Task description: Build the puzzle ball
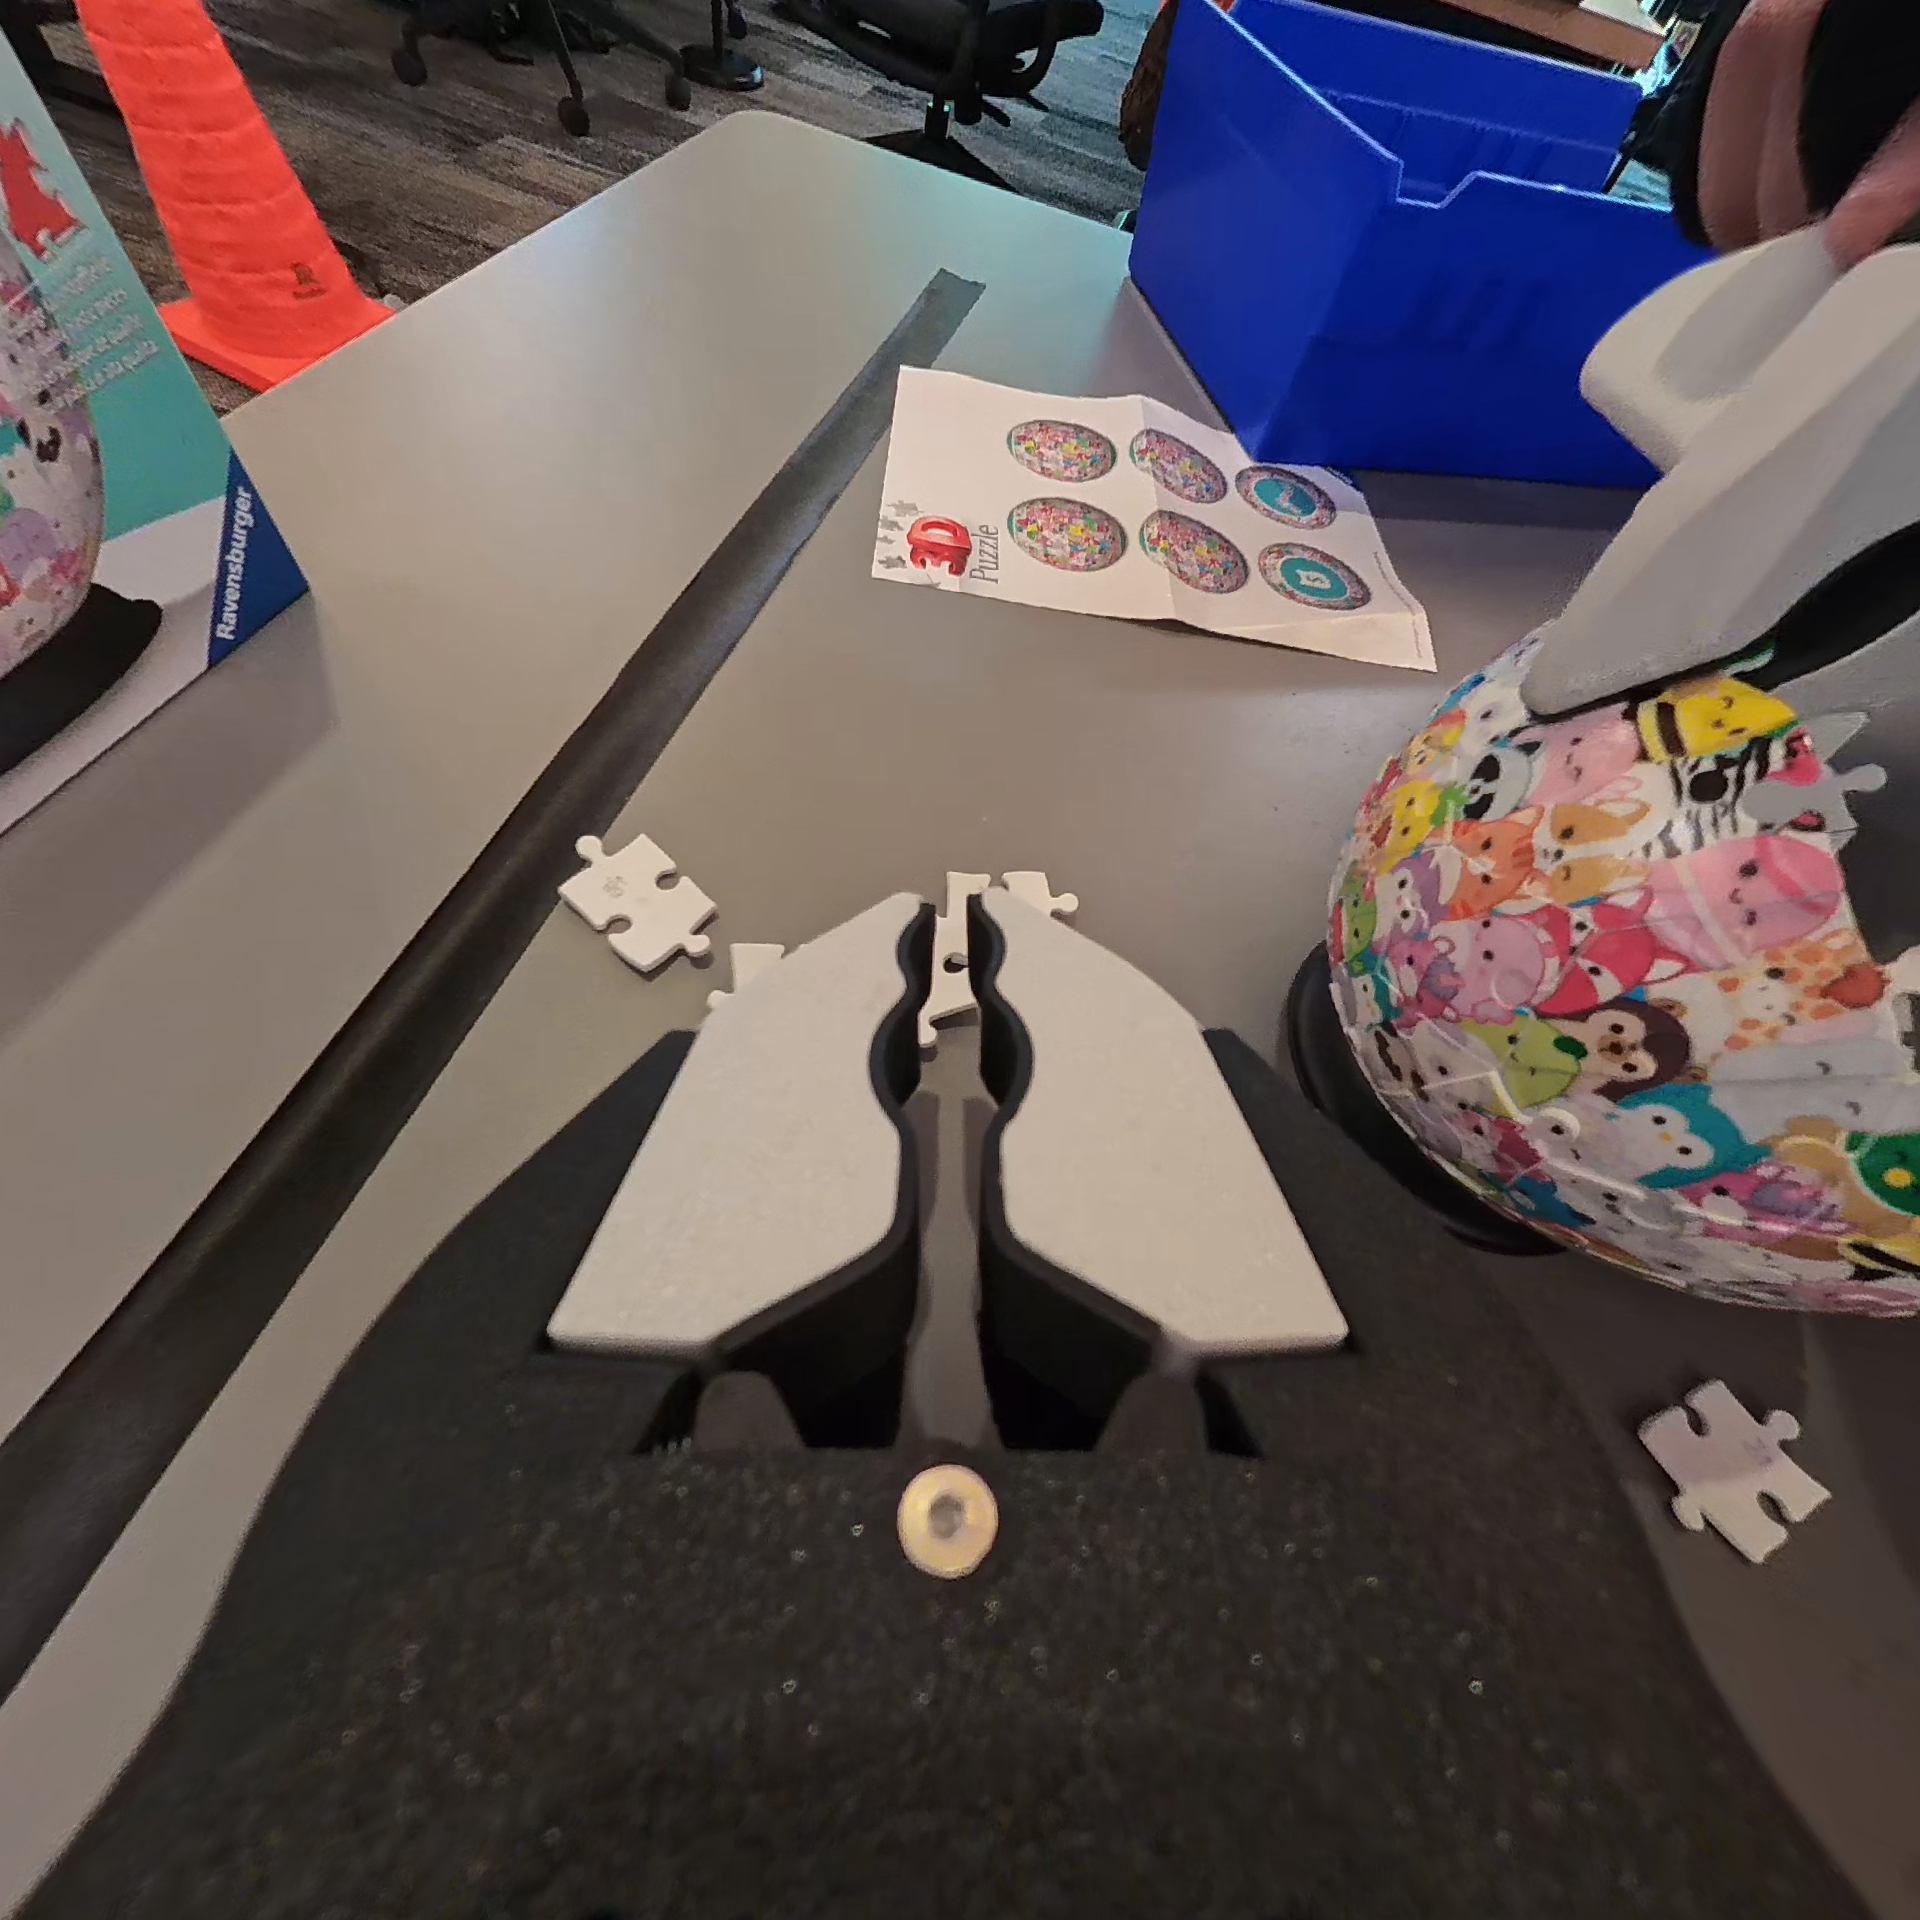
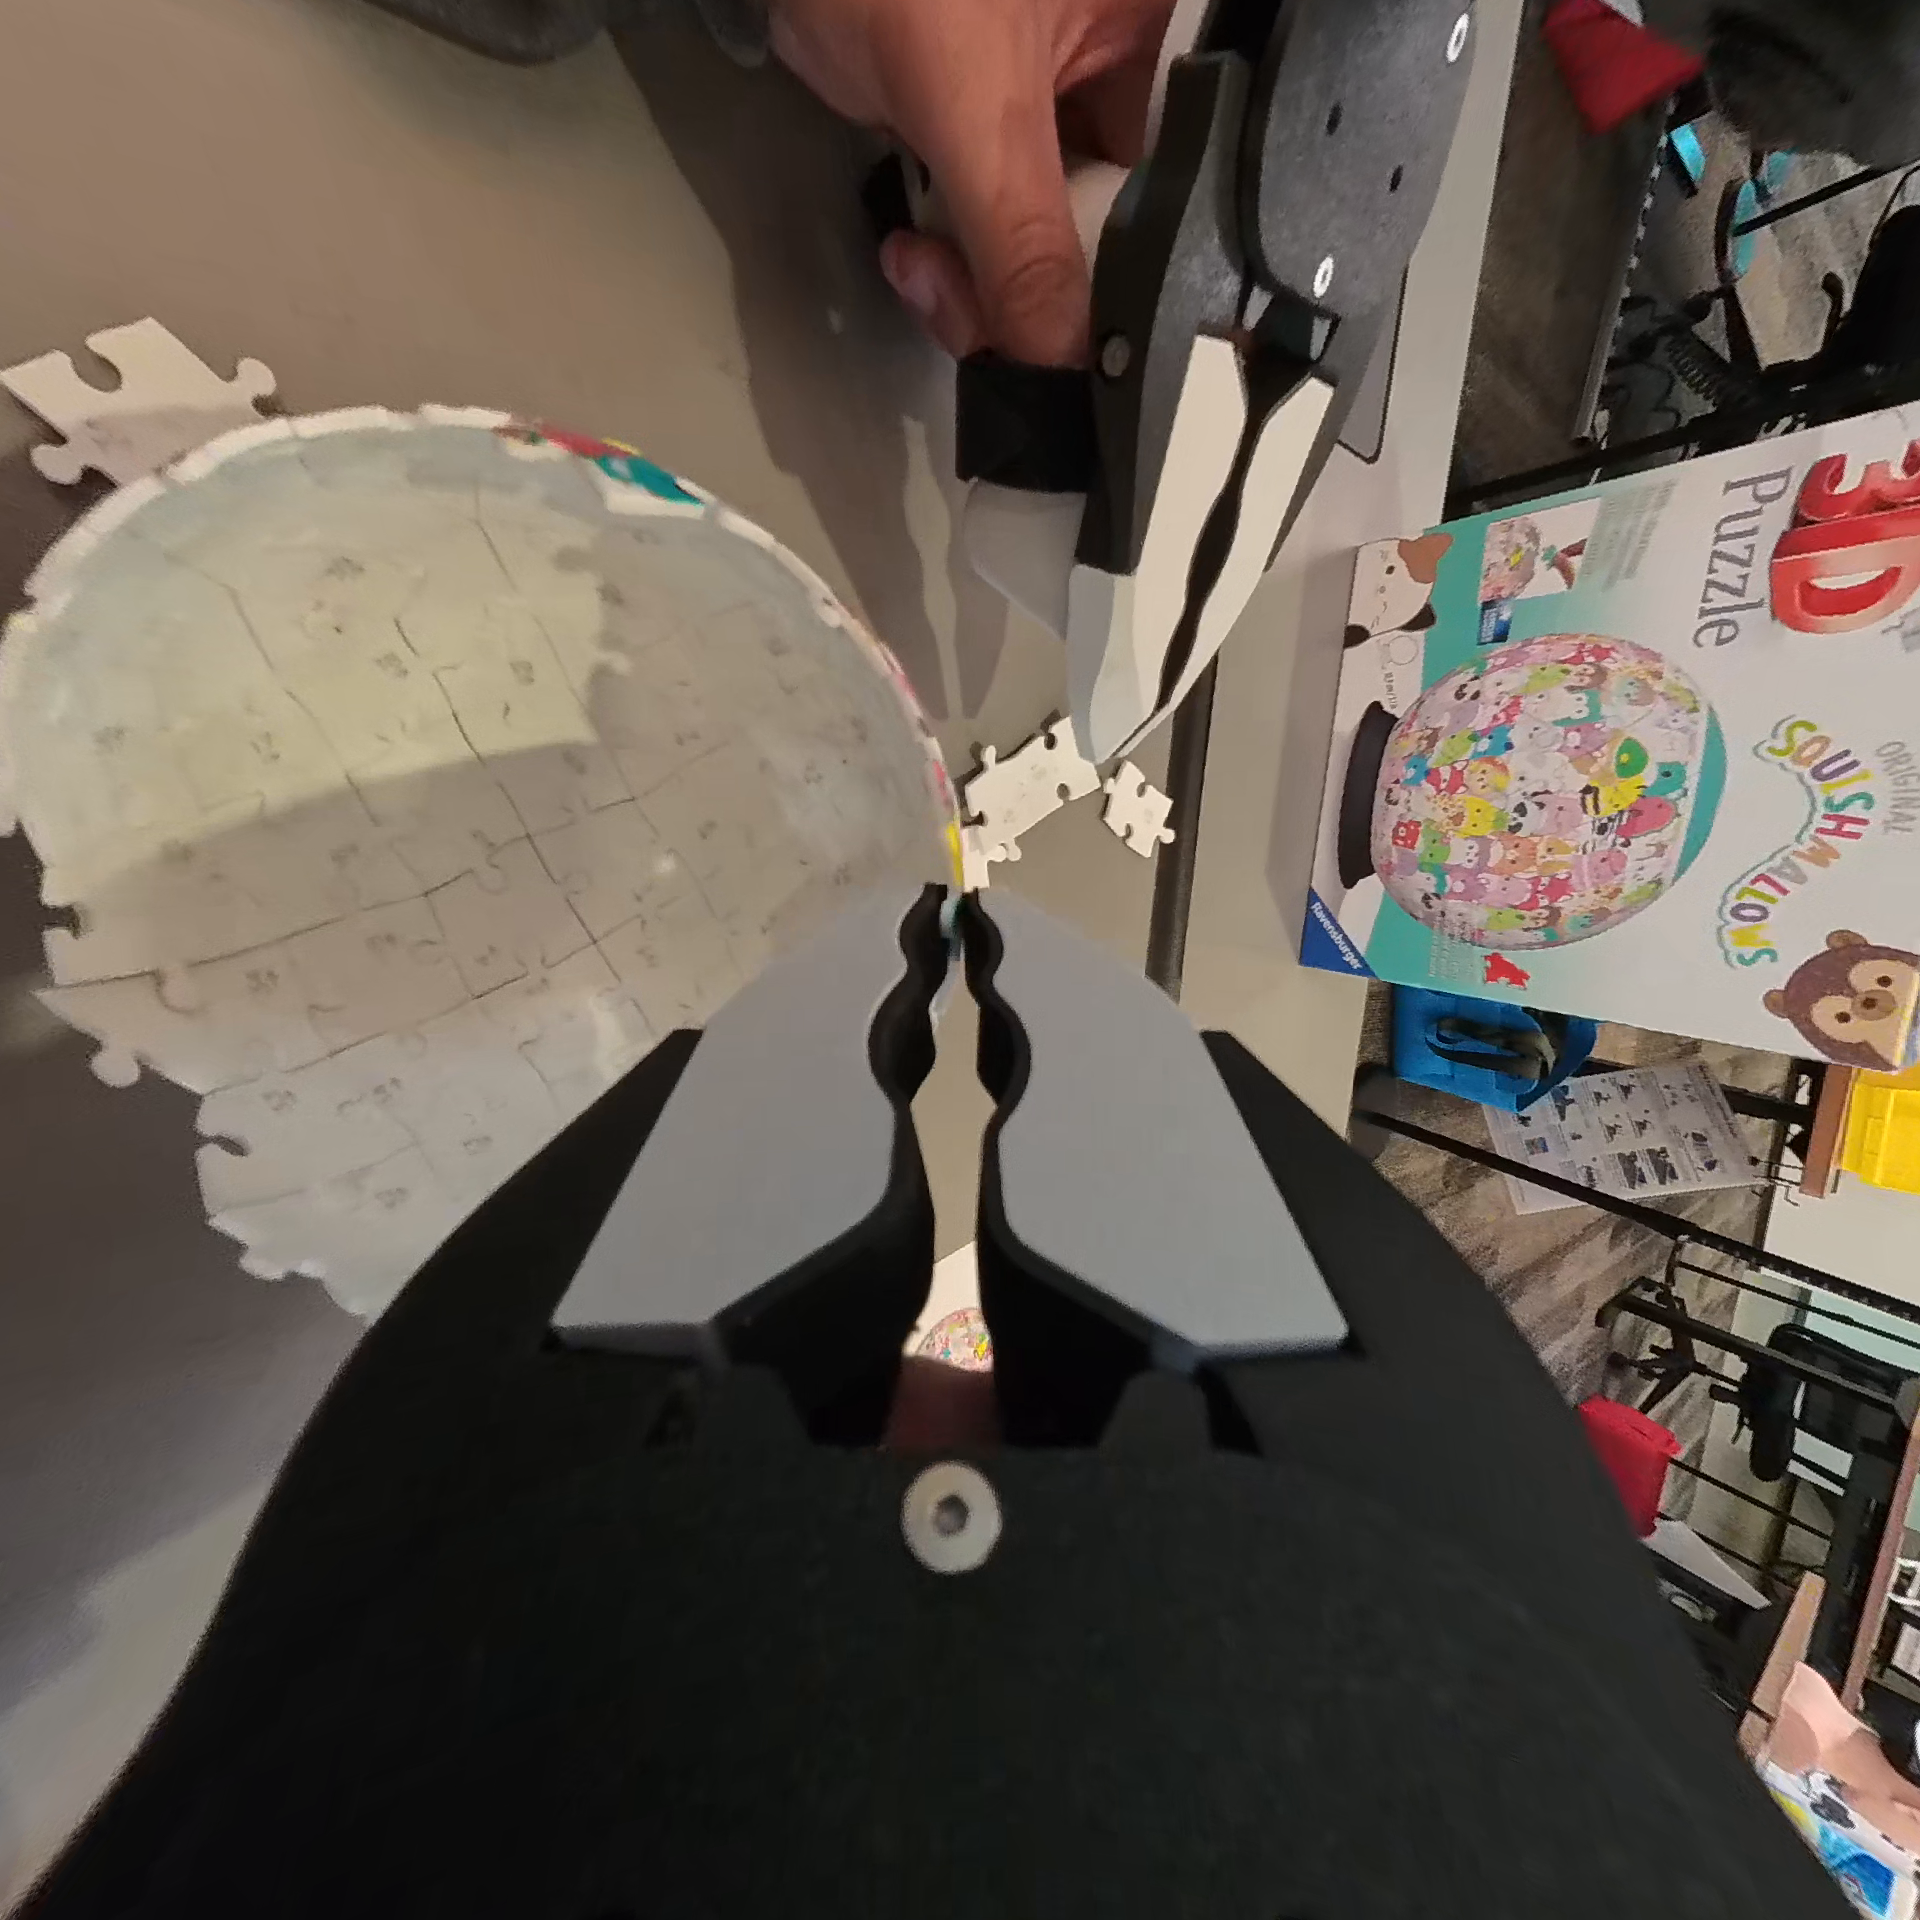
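The puzzle ball [image 1: 1610, 987] is a colourful part-built shell on a black stand [image 1: 1320, 1049] at the right. Its white inside [image 2: 416, 779] fills the left of the right wrist view. My right gripper [image 2: 954, 914] is shut on the ball's top rim; it also shows in the left wrist view [image 1: 1662, 686]. My left gripper [image 1: 951, 909] is low over the table with its jaws almost together over a white puzzle piece [image 1: 945, 977]. I cannot tell whether it pinches the piece. It also shows in the right wrist view [image 2: 1107, 738] between two pieces [image 2: 1029, 779] [image 2: 1138, 805].
More white pieces lie face down on the grey table [image 1: 636, 899] [image 1: 1733, 1470]. A puzzle box [image 1: 125, 520] stands at the left and an instruction sheet [image 1: 1143, 520] lies ahead. A blue bin [image 1: 1351, 260] is behind the sheet. A dark seam [image 1: 623, 727] crosses the table. An orange cone [image 1: 229, 187] stands on the floor. The gap from one gripper's tips to the other's is roughly 10 centimetres. Between my left fingertips and the dark seam [image 1: 623, 727] there is roughly 12 centimetres. Look for it in the right wrist view [image 2: 1174, 933] too.
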The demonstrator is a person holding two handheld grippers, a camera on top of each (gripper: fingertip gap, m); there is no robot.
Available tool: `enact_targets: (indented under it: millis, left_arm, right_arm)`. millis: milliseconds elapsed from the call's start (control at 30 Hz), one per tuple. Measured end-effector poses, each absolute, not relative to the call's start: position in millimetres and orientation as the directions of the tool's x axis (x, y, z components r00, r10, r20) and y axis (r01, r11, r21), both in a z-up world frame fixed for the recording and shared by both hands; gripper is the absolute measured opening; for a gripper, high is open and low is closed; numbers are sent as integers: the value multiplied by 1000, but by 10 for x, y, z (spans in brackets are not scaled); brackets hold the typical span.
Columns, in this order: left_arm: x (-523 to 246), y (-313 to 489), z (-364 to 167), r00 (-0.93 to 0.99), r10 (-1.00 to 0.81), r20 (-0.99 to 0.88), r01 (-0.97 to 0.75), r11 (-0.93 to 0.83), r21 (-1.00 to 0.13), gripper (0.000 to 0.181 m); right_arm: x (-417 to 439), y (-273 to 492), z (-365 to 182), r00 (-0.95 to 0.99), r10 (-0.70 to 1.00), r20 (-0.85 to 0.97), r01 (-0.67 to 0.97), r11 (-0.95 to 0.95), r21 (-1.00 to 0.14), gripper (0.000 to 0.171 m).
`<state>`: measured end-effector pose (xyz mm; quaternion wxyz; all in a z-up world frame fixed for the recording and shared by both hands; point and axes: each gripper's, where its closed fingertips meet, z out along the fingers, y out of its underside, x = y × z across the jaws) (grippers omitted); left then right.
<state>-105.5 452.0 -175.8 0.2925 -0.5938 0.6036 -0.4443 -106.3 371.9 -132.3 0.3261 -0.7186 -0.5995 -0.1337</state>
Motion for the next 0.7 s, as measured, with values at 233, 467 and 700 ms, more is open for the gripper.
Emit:
enact_targets:
  millis: [233, 467, 700]
  left_arm:
    - [-1056, 4524, -1756, -123, -976, 179, -456, -105, -884, 5]
    - [-1054, 4525, -1758, -123, -976, 180, -457, -106, -883, 5]
    - [-1053, 4521, -1762, -124, -976, 180, -460, -104, -882, 5]
  right_arm:
    - [-1048, 3727, -1336, 271, 779, 566, 943, -97, -318, 2]
    - [-1102, 3736, -1227, 165, 707, 688, 969, 13, -246, 20]
    - [-1276, 3689, -1188, 50, 685, 726, 969, 141, -201, 10]
